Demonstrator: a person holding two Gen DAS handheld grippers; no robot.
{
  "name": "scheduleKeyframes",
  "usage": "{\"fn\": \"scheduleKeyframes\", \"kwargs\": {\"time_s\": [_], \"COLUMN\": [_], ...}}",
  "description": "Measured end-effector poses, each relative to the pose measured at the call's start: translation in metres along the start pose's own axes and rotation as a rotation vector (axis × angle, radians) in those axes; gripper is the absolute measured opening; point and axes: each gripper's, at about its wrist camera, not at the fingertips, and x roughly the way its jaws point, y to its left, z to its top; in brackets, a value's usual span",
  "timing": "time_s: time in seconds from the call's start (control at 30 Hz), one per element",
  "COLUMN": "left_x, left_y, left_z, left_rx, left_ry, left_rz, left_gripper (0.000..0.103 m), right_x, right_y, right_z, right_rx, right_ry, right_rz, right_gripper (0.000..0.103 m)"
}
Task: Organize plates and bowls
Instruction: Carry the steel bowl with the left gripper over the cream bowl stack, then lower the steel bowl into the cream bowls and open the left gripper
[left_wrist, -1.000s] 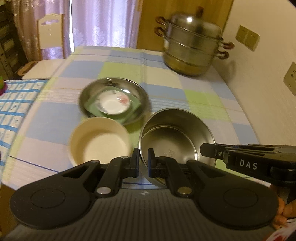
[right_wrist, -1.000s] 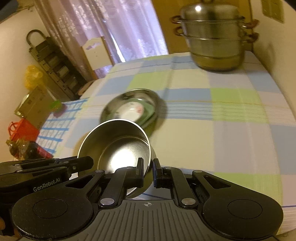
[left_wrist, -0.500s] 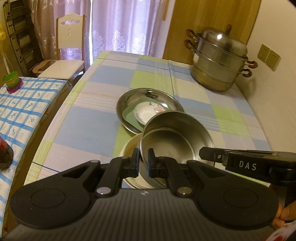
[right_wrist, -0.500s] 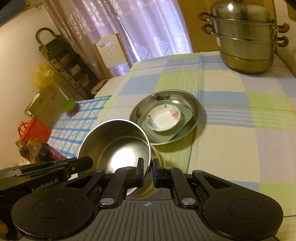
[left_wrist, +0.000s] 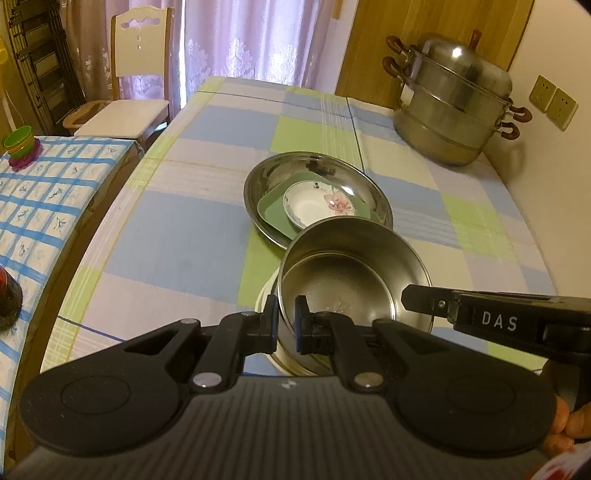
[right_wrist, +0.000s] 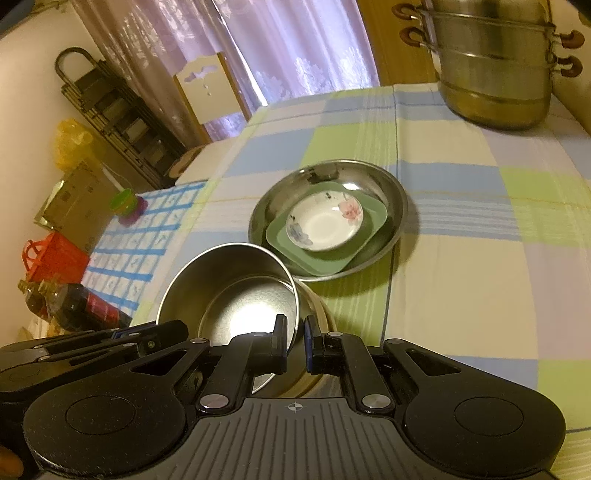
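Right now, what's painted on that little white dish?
A pink flower and a bluish one on the white dish, clearest in the right wrist view.

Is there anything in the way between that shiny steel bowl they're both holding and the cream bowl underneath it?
Nothing visible. The steel bowl, gripped at its rim by the left gripper and the right gripper, sits directly over the cream bowl, already nesting into it. The big steel plate with its stacked dishes lies beyond, clear of the path.
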Motion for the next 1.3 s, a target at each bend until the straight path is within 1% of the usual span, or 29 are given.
{"fn": "scheduleKeyframes", "kwargs": {"time_s": [0.3, 0.4, 0.57, 0.6, 0.7, 0.73, 0.9, 1.1, 1.17, 1.23, 1.3], "left_x": [0.010, 0.011, 0.008, 0.006, 0.002, 0.000, -0.008, -0.001, 0.001, 0.005, 0.009], "left_y": [0.005, 0.006, 0.005, 0.004, 0.003, 0.004, 0.007, 0.011, 0.012, 0.011, 0.010], "left_z": [0.000, 0.001, 0.002, 0.001, 0.001, 0.001, 0.001, 0.004, 0.006, 0.006, 0.006], "left_rx": [-0.008, -0.020, -0.004, 0.002, 0.013, 0.015, 0.022, 0.024, 0.031, 0.038, 0.044], "left_ry": [0.042, 0.053, 0.038, 0.034, 0.021, 0.017, -0.004, -0.006, -0.007, -0.004, 0.004], "left_rz": [-0.016, -0.026, -0.020, -0.017, -0.013, -0.014, -0.014, -0.011, -0.010, -0.014, -0.019], "left_gripper": [0.008, 0.010, 0.010, 0.010, 0.010, 0.010, 0.010, 0.010, 0.010, 0.010, 0.010], "right_x": [0.007, 0.008, 0.005, 0.005, 0.002, 0.001, -0.008, -0.012, -0.010, -0.007, -0.003], "right_y": [-0.005, -0.007, -0.002, -0.001, -0.001, -0.002, -0.007, -0.008, -0.008, -0.008, -0.008], "right_z": [0.001, 0.002, 0.001, 0.000, -0.003, -0.004, -0.006, -0.005, -0.004, -0.005, -0.007], "right_rx": [0.038, 0.047, 0.016, 0.010, 0.007, 0.009, 0.021, 0.009, 0.001, -0.008, -0.009], "right_ry": [0.021, 0.022, 0.014, 0.012, 0.007, 0.003, -0.041, -0.106, -0.116, -0.113, -0.103], "right_rz": [-0.006, -0.010, -0.041, -0.049, -0.052, -0.049, -0.043, -0.022, -0.015, -0.010, -0.005], "right_gripper": [0.009, 0.009, 0.010, 0.012, 0.025, 0.026, 0.026, 0.026, 0.024, 0.013, 0.005]}}
